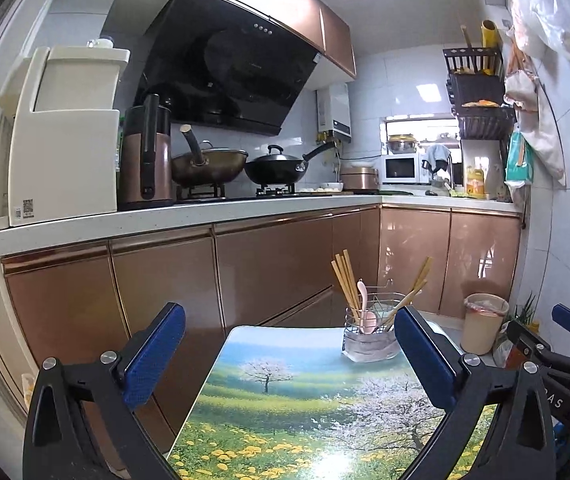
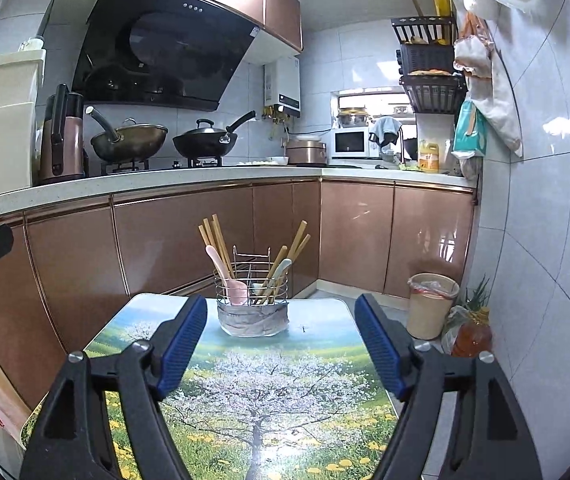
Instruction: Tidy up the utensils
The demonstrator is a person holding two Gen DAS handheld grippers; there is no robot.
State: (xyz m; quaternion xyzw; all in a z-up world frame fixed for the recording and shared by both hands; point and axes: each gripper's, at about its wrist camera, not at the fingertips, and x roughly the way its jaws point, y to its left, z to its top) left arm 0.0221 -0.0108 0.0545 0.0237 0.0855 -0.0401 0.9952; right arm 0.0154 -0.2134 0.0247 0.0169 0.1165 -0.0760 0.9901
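Right wrist view: right tongs (image 2: 281, 344) spread wide, grasping nothing, poised above the near half of the bench (image 2: 317, 364). Ahead of the tips, slightly left of the midline, at the far edge of the bench: wire utensil holder (image 2: 251, 286) seated in a foil-wrapped base, holding wooden chopsticks (image 2: 213, 240), pink spoon (image 2: 231, 286), pale spoon (image 2: 279, 272). Left wrist view: left tongs (image 1: 289, 354) likewise released and empty; same holder (image 1: 373, 316) ahead and close beside the right-hand finger. No loose utensil visible on the bench surface. Step judged: sorting apparently complete, or a fresh pick not yet begun. Next move, if any: advance toward the holder, close on a single handle above the rim, avoid tipping the light basket.
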